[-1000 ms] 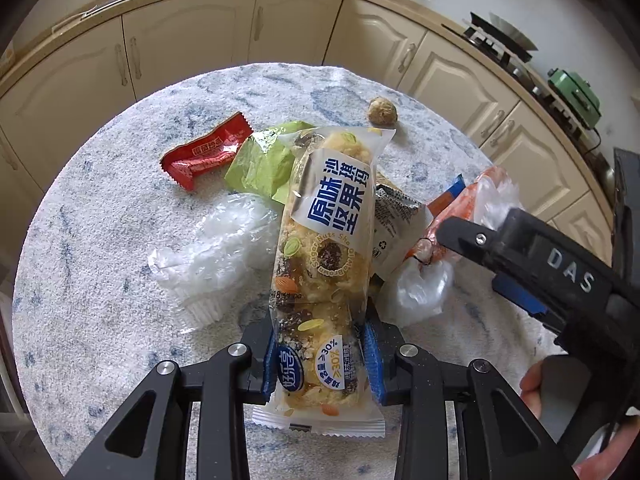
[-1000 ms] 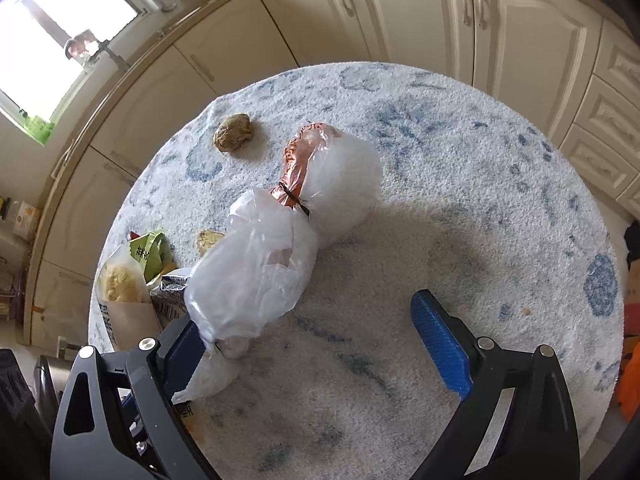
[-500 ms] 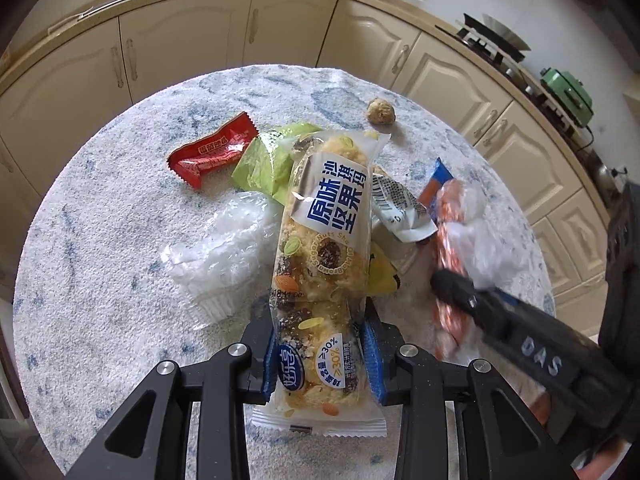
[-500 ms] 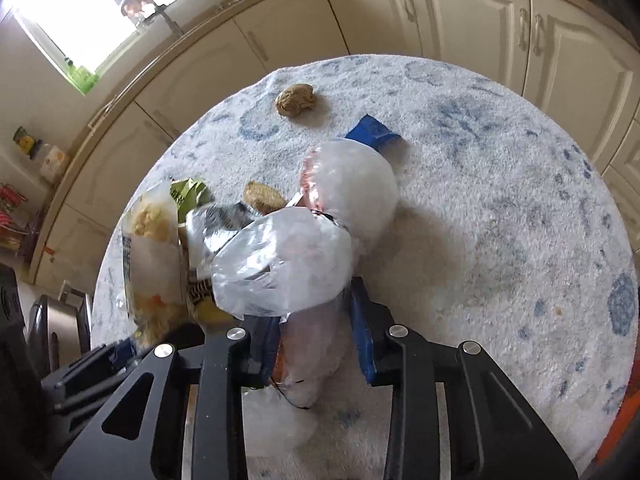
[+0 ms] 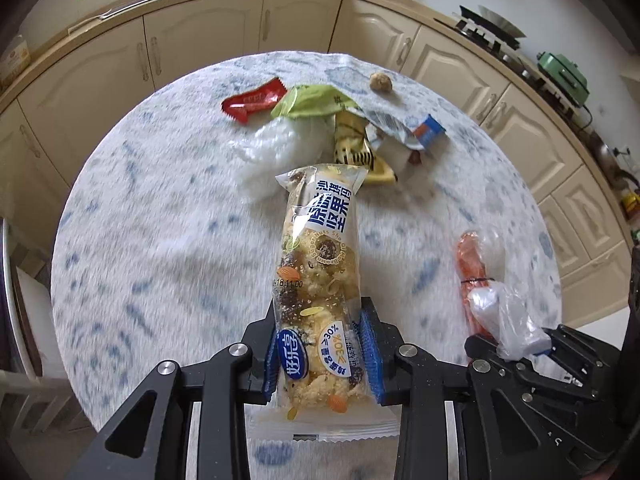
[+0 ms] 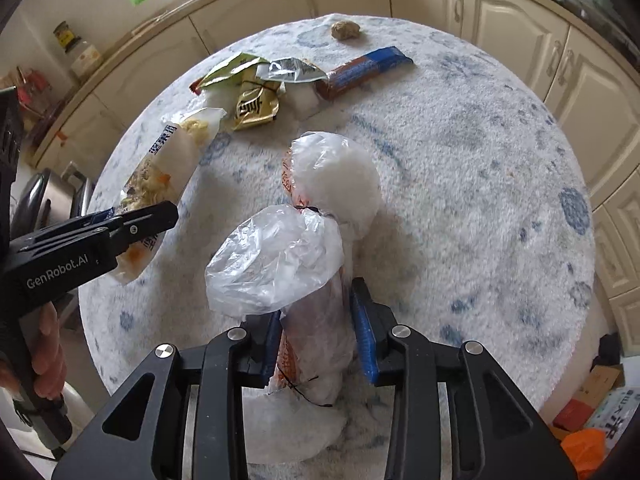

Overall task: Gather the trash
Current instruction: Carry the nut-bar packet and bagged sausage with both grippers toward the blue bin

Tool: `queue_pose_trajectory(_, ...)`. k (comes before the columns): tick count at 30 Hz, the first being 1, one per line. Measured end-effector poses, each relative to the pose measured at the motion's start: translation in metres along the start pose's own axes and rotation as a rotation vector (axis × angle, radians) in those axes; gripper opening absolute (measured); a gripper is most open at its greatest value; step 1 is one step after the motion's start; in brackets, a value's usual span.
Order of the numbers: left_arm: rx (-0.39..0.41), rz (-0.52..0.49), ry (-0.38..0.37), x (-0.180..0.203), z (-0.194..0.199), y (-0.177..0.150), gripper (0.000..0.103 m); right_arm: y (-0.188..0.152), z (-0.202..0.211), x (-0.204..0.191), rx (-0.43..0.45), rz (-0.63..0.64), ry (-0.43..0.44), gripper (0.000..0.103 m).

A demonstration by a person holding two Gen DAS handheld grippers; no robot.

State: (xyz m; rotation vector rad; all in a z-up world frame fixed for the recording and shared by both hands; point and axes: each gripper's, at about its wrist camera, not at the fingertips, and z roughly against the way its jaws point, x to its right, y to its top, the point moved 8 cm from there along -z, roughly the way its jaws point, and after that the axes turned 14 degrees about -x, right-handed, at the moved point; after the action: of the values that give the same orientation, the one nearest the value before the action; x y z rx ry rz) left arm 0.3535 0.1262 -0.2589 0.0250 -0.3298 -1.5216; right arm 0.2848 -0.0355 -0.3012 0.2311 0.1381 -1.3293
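Above the round speckled table [image 5: 140, 240]: left gripper [image 5: 322, 350] clamped on a nut-bar packet [image 5: 320, 256]; right gripper [image 6: 320, 340], jaws just eased a touch wider, pads against a clear plastic bundle [image 6: 316, 248] (orange wrap inside). Farther back on the tabletop, loose wrappers: red [image 5: 254, 100], green [image 5: 312, 100], yellow [image 6: 256, 108], blue [image 6: 368, 66].

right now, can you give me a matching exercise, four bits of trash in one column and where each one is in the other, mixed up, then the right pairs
Things:
1. nut cake packet
2. tied clear plastic bag
3. red wrapper
4. blue snack bar wrapper

Places:
A. lying on the table, beside the green wrapper
B. clamped in the right claw
C. clamped in the left claw
D. lying on the table, near the brown lump

Pairs: 1-C, 2-B, 3-A, 4-D
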Motion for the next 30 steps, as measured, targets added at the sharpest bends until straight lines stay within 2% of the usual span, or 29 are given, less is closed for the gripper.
queue_pose_trajectory(3, 0.001, -0.002, -0.008, -0.004, 0.012, -0.023, 0.031, -0.009, 0.001, -0.003, 0.032, -0.004, -0.045, 0.046)
queue_pose_trajectory(5, -0.007, -0.011, -0.017, -0.007, 0.018, -0.039, 0.031, -0.010, 0.000, -0.009, 0.056, -0.002, -0.049, 0.067)
queue_pose_trajectory(8, -0.023, -0.001, -0.002, -0.016, 0.022, -0.056, 0.031, -0.006, -0.007, -0.022, 0.085, 0.008, -0.086, 0.090)
queue_pose_trajectory(10, -0.037, 0.017, 0.019, -0.025, 0.021, -0.062, 0.033, -0.007, -0.013, -0.029, 0.103, 0.025, -0.156, 0.095)
queue_pose_trajectory(12, -0.048, 0.048, 0.025, -0.031, 0.018, -0.064, 0.037, -0.007, -0.014, -0.030, 0.144, 0.001, -0.168, 0.098)
queue_pose_trajectory(14, -0.038, 0.064, 0.014, -0.032, 0.021, -0.066, 0.046, -0.008, -0.013, -0.029, 0.160, -0.008, -0.174, 0.097)
queue_pose_trajectory(16, -0.031, 0.074, 0.023, -0.033, 0.021, -0.063, 0.082, -0.009, -0.011, -0.026, 0.173, -0.018, -0.180, 0.092)
queue_pose_trajectory(17, -0.022, 0.086, 0.037, -0.035, 0.019, -0.062, 0.084, -0.010, -0.009, -0.025, 0.179, -0.024, -0.184, 0.090)
queue_pose_trajectory(19, -0.011, 0.071, 0.073, -0.035, 0.016, -0.062, 0.077, -0.013, -0.005, -0.019, 0.179, -0.044, -0.184, 0.073)
queue_pose_trajectory(20, 0.001, 0.058, 0.103, -0.034, 0.015, -0.061, 0.073, -0.014, -0.002, -0.017, 0.171, -0.056, -0.181, 0.059)
queue_pose_trajectory(21, 0.017, 0.055, 0.146, -0.034, 0.017, -0.062, 0.059, -0.015, 0.001, -0.013, 0.165, -0.075, -0.179, 0.049)
queue_pose_trajectory(22, 0.030, 0.064, 0.179, -0.035, 0.018, -0.061, 0.048, -0.016, 0.004, -0.007, 0.162, -0.109, -0.171, 0.032)
queue_pose_trajectory(24, 0.038, 0.091, 0.171, -0.033, 0.017, -0.062, 0.038, -0.018, 0.006, -0.001, 0.161, -0.143, -0.122, 0.030)
queue_pose_trajectory(30, 0.025, 0.100, 0.128, -0.028, 0.022, -0.062, 0.036, -0.019, 0.012, 0.006, 0.140, -0.183, -0.031, 0.029)
